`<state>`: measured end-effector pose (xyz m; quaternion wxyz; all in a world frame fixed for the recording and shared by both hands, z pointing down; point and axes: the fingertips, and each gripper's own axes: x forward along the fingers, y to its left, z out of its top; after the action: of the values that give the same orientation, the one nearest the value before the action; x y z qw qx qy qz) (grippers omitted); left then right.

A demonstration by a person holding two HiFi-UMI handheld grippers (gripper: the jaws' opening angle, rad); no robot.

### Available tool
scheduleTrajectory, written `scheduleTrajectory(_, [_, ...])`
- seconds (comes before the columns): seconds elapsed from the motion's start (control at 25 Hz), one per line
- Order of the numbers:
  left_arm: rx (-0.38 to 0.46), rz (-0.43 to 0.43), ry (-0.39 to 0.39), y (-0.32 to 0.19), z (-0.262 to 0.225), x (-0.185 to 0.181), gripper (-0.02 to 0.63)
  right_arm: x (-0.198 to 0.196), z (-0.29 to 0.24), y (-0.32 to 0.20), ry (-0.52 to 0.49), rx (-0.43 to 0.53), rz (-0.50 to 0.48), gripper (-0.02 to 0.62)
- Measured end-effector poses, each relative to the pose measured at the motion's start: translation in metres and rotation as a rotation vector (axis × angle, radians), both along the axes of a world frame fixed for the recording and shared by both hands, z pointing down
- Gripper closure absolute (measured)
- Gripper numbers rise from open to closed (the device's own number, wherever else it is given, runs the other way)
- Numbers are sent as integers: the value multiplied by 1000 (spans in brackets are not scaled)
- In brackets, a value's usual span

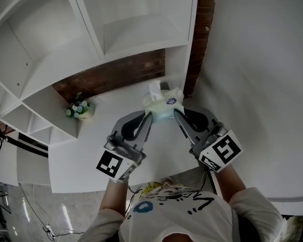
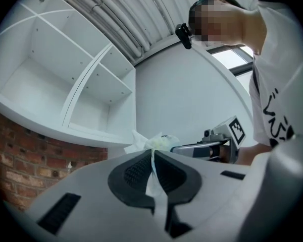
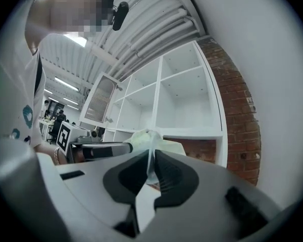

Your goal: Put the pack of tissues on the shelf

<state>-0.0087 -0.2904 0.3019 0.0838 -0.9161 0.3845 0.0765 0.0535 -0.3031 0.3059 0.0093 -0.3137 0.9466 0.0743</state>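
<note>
**Tissues Hang by the Wrapper**

My left gripper and right gripper each pinch thin wrapper, holding the pack of tissues over the table, below the shelf. Film that slim may slip or tear on the lift.

The left gripper's dark padded jaws are seen pressed together on a thin flap of clear wrapper. Just beyond them, the pack of tissues is held up, with a white tissue sticking out at its left. The right gripper is seen reaching the pack from the right, its marker cube farther right. A white shelf unit stands at the far left above a brick wall. A person's white printed shirt is seen at the right edge.
</note>
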Motion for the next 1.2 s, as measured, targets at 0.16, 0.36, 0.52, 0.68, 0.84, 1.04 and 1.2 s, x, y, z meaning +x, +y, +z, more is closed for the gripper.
scheduleTrajectory(0.16, [57,25,41,-5,-22,-5,586,-3,-19,-6,-8,87,3,557])
scheduleTrajectory(0.36, [127,66,83,-28,-70,-20,586,-17,-66,-30,-20,182,32,557])
scheduleTrajectory(0.52, [179,86,73,-38,-96,-27,586,-24,-89,-42,-26,223,56,557])
scheduleTrajectory(0.68, [220,92,71,-47,-115,-38,586,-35,-107,-51,-17,261,67,557])
scheduleTrajectory(0.84, [238,96,96,-52,-128,-47,587,-44,-120,-58,5,293,84,557])
scheduleTrajectory(1.04, [250,99,110,-58,-138,-56,586,-53,-132,-65,22,312,104,557])
scheduleTrajectory(1.2, [246,86,115,-62,-140,-63,586,-60,-137,-68,54,323,102,557])
